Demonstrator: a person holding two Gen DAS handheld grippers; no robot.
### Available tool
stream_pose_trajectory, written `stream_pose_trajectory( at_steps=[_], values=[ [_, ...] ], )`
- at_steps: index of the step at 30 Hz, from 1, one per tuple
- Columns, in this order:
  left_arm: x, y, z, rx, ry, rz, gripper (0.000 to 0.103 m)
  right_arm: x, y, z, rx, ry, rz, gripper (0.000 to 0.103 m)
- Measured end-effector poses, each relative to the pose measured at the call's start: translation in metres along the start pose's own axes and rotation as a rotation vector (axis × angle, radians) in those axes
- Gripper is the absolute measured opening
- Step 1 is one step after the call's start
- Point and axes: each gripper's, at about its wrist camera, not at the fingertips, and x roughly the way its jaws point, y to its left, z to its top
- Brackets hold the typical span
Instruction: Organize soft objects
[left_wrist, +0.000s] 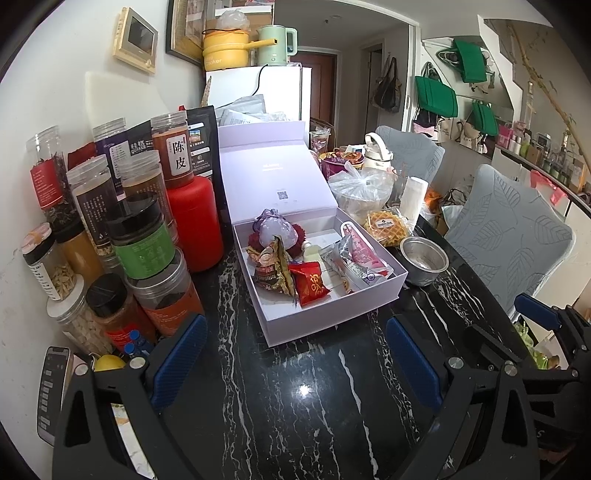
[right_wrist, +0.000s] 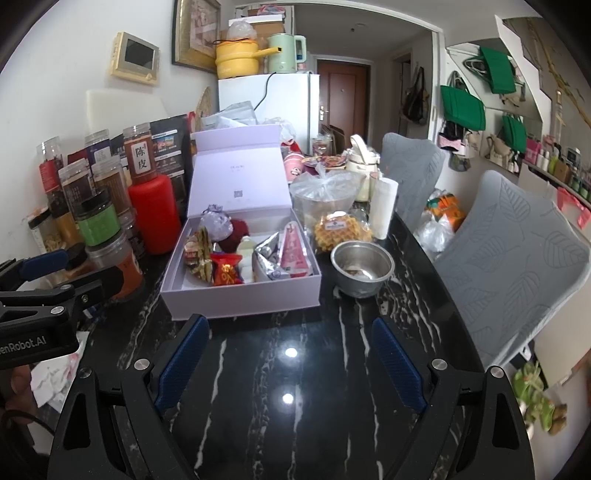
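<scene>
Jars (left_wrist: 140, 236) crowd the far left against the wall, red bottle (left_wrist: 194, 225) beside them. Left gripper (left_wrist: 295, 354) hangs over the black marble table (left_wrist: 295, 406), jaws spread wide, nothing between them. Just ahead sits the open lavender box (left_wrist: 325, 310), soft packets inside: purple pouch (left_wrist: 271, 230), red sachet (left_wrist: 308, 288), pink packet (left_wrist: 364, 254). Right gripper (right_wrist: 291, 354), also spread and empty, faces the same box, steel bowl (right_wrist: 362, 266) right of it.

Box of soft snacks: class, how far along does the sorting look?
Done: several soft packets, including a red one and a pouch, lie in the open box. In hand: nothing; the left tool and right tool are open and empty. Left: possibly the waffle pack beside the box.
</scene>
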Motion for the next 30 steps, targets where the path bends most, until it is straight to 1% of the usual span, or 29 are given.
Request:
stream_pose_trajectory(
  at_steps=[7, 11, 30],
  values=[
    [0.0004, 0.0002, 0.0003, 0.001, 0.0, -0.001, 0.099, 0.0011, -0.0016, -0.0011, 0.001, 0.002, -0.002, 0.091],
    [0.0006, -0.0003, 0.0007, 0.003, -0.004, 0.011, 0.099, 0.002, -0.003, -0.0017, 0.002, 0.005, -0.003, 0.091],
    [0.007, 0.001, 0.0013, 0.003, 0.018, 0.029, 0.099, 0.0069, -0.0039, -0.0026, -0.001, 0.016, -0.008, 0.091]
  ],
)
